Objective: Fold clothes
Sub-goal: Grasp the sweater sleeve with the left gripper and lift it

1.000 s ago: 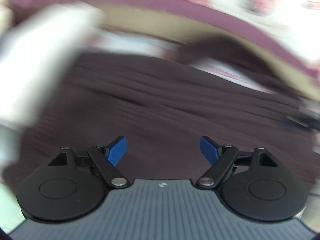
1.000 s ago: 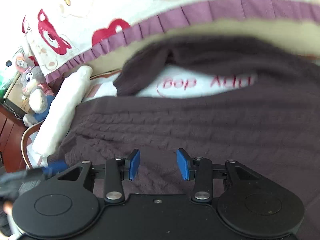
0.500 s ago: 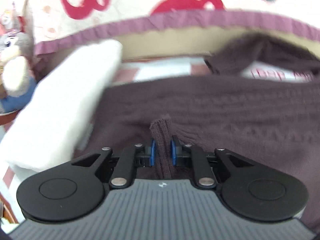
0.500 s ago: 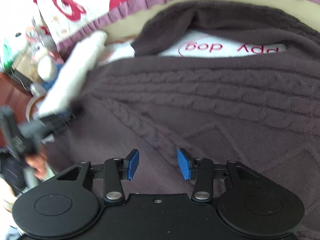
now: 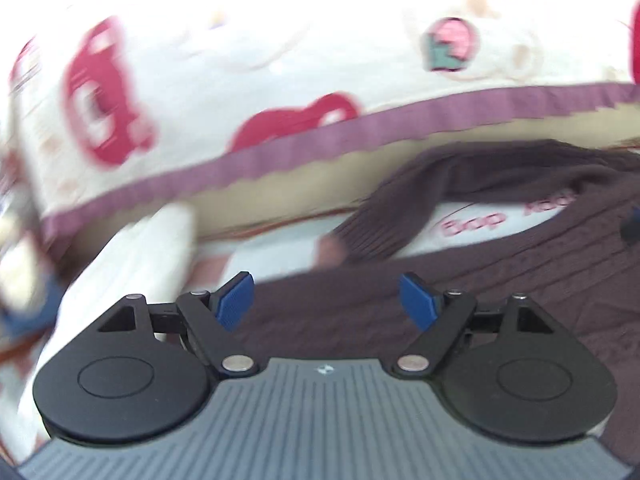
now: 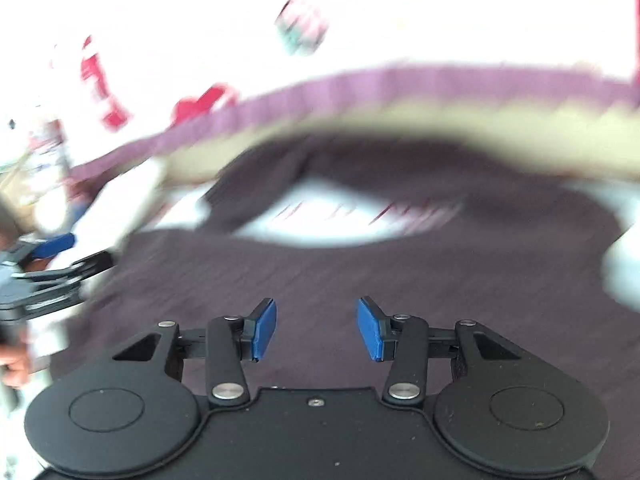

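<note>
A dark brown cable-knit sweater lies spread on the bed; it also fills the middle of the right wrist view. One sleeve lies folded across its top, over a white sheet with pink lettering. My left gripper is open and empty above the sweater's near left edge. My right gripper is open and empty, just above the sweater's body. The left gripper also shows at the left edge of the right wrist view. Both views are motion-blurred.
A white quilt with red bear prints and a purple frilled border lies bunched behind the sweater. A white rolled pillow lies to the left. The person's hand shows at the far left.
My left gripper was shut on a fold of the sweater half a second ago; it has let go, opened wide and lifted. My right gripper stayed open and pulled back and tilted up.
</note>
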A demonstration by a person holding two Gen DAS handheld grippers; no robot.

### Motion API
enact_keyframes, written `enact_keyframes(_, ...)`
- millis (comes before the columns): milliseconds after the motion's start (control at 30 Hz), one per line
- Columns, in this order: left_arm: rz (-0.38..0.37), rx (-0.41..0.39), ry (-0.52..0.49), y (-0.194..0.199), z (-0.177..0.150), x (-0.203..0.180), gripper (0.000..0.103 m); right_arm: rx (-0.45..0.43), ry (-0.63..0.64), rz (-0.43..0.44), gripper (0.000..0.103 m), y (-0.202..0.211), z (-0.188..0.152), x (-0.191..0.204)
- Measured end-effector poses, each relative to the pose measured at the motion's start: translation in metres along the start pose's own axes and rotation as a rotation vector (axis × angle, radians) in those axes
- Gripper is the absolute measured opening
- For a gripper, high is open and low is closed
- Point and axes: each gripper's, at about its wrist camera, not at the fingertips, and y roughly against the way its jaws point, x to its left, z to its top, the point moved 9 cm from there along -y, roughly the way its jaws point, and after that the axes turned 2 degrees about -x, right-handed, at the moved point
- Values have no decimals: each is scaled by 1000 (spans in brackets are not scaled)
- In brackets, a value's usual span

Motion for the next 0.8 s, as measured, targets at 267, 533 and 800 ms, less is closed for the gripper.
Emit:
enact_keyframes(267, -92, -37, -243, -108, 49, -49, 80, -24, -164, -182, 56, 4, 2, -84)
enact_keyframes(533, -45, 164, -337, -191, 41, -76, 87, -73, -513, 17, 44, 5, -1, -121)
enact_keyframes(800, -102, 92, -278, -179, 49, -84, 16, -2, -572, 63, 48, -19, -10, -119)
